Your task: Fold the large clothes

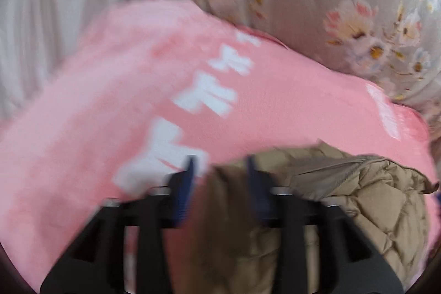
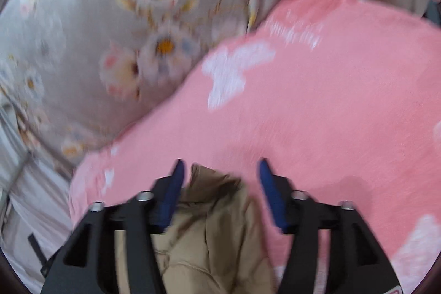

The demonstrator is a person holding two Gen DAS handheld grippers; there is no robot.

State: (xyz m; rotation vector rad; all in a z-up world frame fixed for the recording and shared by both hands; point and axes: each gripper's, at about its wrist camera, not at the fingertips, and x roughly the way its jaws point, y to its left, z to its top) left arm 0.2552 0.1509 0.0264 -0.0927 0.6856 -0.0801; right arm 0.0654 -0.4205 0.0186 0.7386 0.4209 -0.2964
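Observation:
A tan quilted jacket lies on a pink blanket with white bows. My left gripper has its blue-padded fingers apart, with jacket fabric lying between them. In the right wrist view the jacket bunches between the fingers of my right gripper. Its blue fingers stand wide apart, and the fabric touches only the left one. Both views are motion-blurred.
A grey floral bedcover lies beyond the pink blanket, and it also shows in the right wrist view. Pale curtain-like fabric hangs at the left. The pink blanket fills the right of the right wrist view.

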